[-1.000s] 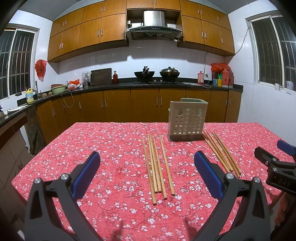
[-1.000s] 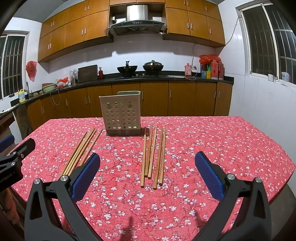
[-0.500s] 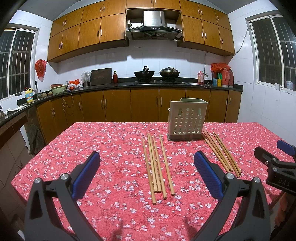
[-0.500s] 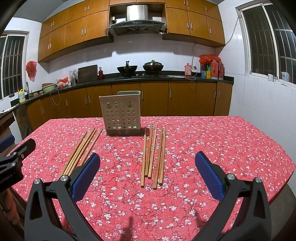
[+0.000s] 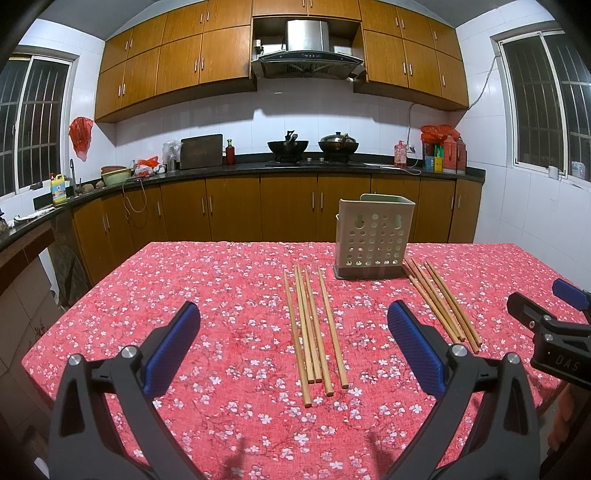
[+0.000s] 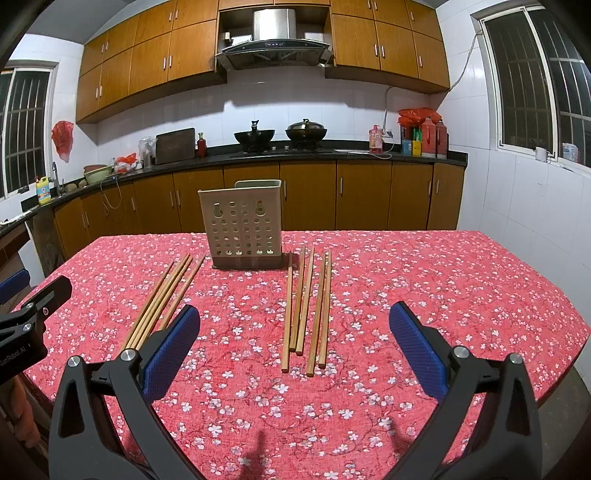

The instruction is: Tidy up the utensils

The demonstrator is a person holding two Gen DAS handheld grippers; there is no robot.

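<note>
Both tools, left and right, gape empty above chopsticks

Indoor light only: both windows show black behind their bars. I read the source as overhead and behind me, since soft shadows fall forward onto the tablecloth at the bottom edge of both views. White wall tiles are bright and even, with cupboard shadows cast along their top. Faint sheen on the range hood; no harsh glare. Focus is sharp from near field to counter. Strong fisheye bending at the edges, and dark vignette fills the corners. No motion blur.
</note>
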